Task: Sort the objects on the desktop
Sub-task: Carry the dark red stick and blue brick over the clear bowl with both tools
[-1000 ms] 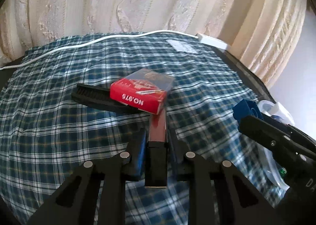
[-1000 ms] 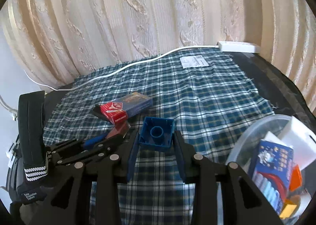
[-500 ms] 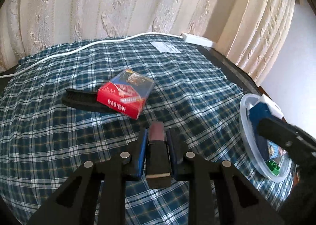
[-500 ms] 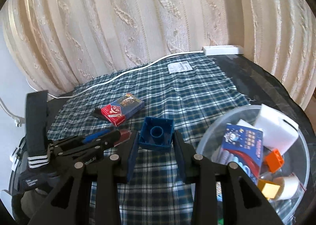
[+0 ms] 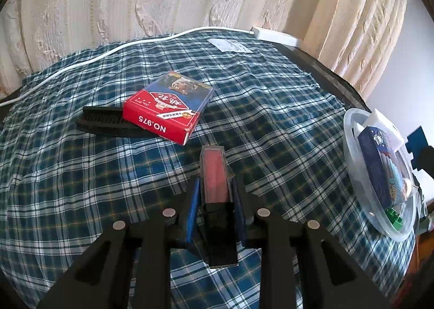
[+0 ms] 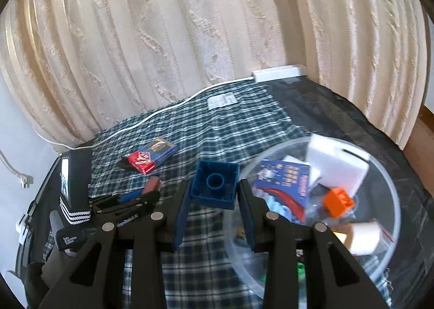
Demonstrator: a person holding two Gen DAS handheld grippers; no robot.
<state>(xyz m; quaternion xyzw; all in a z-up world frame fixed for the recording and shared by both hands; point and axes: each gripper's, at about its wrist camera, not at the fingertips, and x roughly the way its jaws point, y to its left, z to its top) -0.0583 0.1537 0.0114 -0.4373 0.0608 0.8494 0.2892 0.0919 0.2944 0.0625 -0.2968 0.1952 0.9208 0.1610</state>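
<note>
My left gripper [image 5: 215, 189] is shut on a lipstick [image 5: 214, 170] with a clear reddish cap and black base, held above the plaid cloth. It also shows in the right wrist view [image 6: 152, 185]. My right gripper [image 6: 214, 187] is shut on a blue toy brick [image 6: 215, 184], hollow side towards the camera, at the left rim of the clear round container [image 6: 390, 181]. A red and blue card box [image 5: 168, 109] lies on the cloth, partly on a black comb [image 5: 100, 120]. The container also shows in the left wrist view [image 5: 350, 124].
The container holds a blue card box [image 6: 284, 181], a white box [image 6: 339, 162], an orange brick [image 6: 337, 200] and other small items. A white cable [image 5: 108, 54] and power strip [image 5: 276, 36] run along the curtain. A paper slip [image 5: 230, 44] lies at the cloth's far edge.
Both grippers have risen and swung right toward the container, each still holding its object. The right gripper with the blue brick now sits at the container's rim.
</note>
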